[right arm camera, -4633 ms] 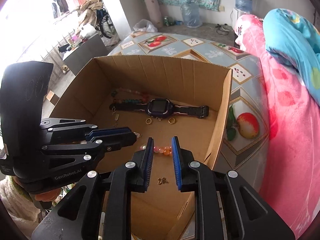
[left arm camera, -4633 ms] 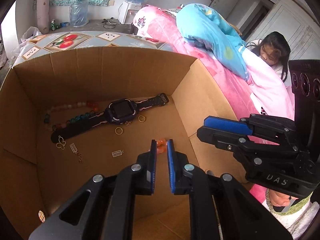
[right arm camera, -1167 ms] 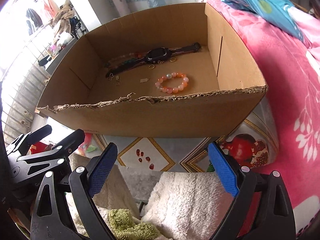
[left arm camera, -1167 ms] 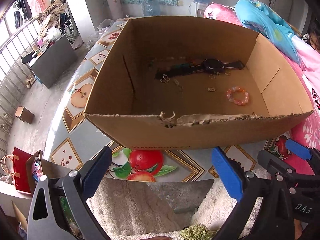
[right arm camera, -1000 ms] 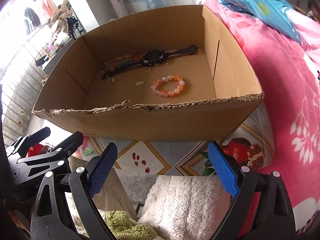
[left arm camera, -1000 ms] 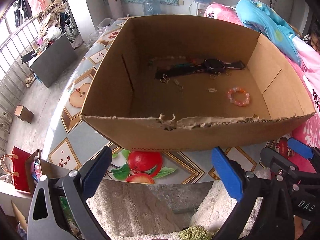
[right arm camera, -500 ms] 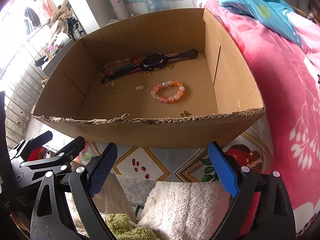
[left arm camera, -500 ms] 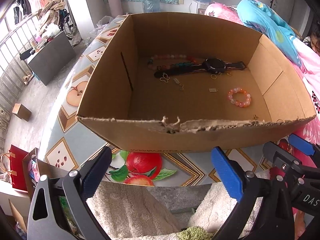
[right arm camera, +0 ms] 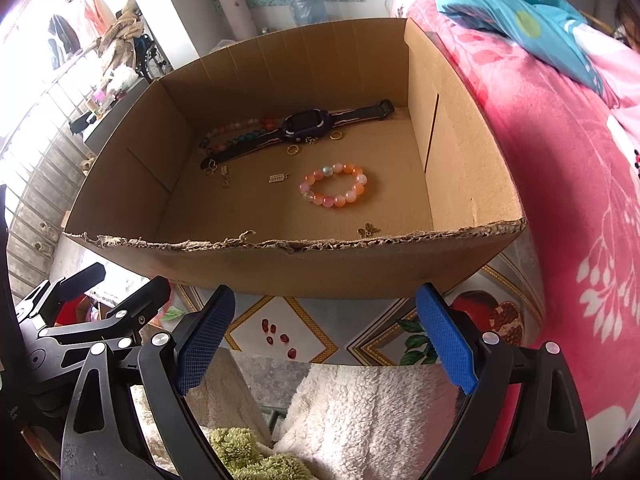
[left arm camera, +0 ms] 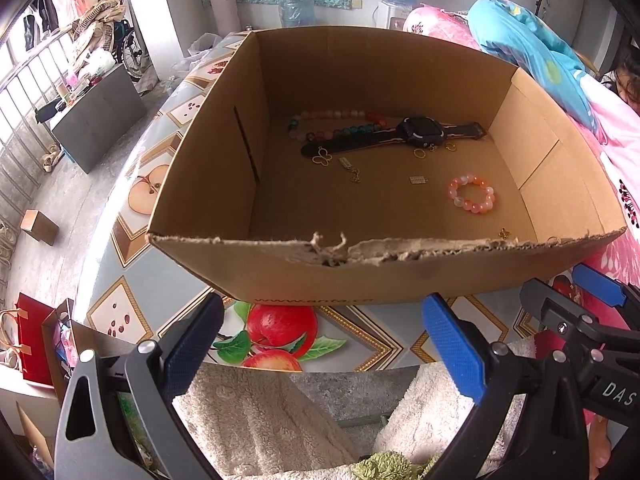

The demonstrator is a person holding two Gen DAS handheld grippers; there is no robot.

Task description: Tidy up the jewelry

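Note:
An open cardboard box (left arm camera: 280, 276) (right arm camera: 320, 268) holds the jewelry. Inside lie a black watch (left arm camera: 416, 134) (right arm camera: 306, 123), a long bead necklace (left arm camera: 336, 114) (right arm camera: 236, 128), a pink-orange bead bracelet (left arm camera: 472, 194) (right arm camera: 334, 186), gold rings (left arm camera: 419, 153) (right arm camera: 293, 150), a butterfly charm (left arm camera: 322, 157) and small gold pendants (left arm camera: 418, 179) (right arm camera: 278, 178). My left gripper (left arm camera: 322, 344) is open and empty, held back in front of the box's near wall. My right gripper (right arm camera: 320, 332) is open and empty, beside it and also outside the box; it shows in the left wrist view (left arm camera: 576, 312).
The box stands on a table with a fruit-pattern cloth (left arm camera: 280, 324) (right arm camera: 280, 332). A pink blanket (right arm camera: 560, 160) lies to the right. White fleece clothing (left arm camera: 260, 420) (right arm camera: 360, 412) is below the grippers. A person's head (left arm camera: 628, 80) shows at the far right.
Both grippers, shut over the box 4.6 s ago, are now open and drawn back outside it. The bead bracelet now lies on the box floor. Over the last second the views rose slightly.

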